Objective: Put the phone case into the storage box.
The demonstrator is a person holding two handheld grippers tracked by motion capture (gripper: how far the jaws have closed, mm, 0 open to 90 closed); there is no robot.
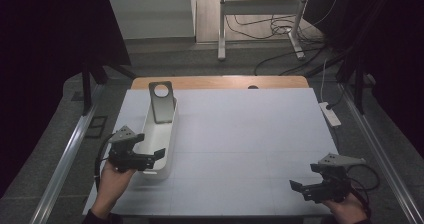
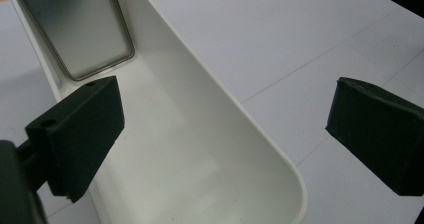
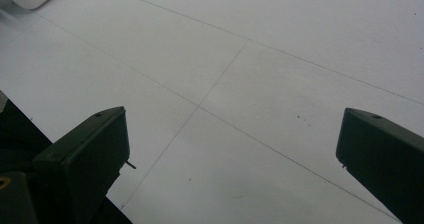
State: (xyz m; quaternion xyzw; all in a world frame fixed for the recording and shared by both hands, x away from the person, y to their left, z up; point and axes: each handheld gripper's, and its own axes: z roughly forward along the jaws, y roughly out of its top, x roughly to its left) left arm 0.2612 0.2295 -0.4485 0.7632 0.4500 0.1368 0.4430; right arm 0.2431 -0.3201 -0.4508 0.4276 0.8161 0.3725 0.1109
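Nearest the person, at about five o'clock on the white gridded table top (image 1: 240, 134), the right gripper (image 1: 300, 188) hangs just above bare surface with its jaws wide apart and nothing between them; in the right gripper view they frame only the faint grid lines. At about eight o'clock the left gripper (image 1: 156, 156) also stands with its jaws spread and empty, straddling the near right wall of the long white plastic bin with rounded ends (image 1: 161, 134). In the left gripper view one jaw sits over the bin's inside and the other outside it, above the table.

The likely trouble is here: if the jaws close on that thin wall off-centre, the light bin could tip or skid towards two o'clock, and a pull on one end alone would swing it round.

Farther off, towards eleven o'clock, the bin holds a single thing: a flat grey metal plate with a round hole near its top (image 1: 162, 101), standing tilted against the bin's far end. A jolt could topple it flat. The near part of the bin is empty.
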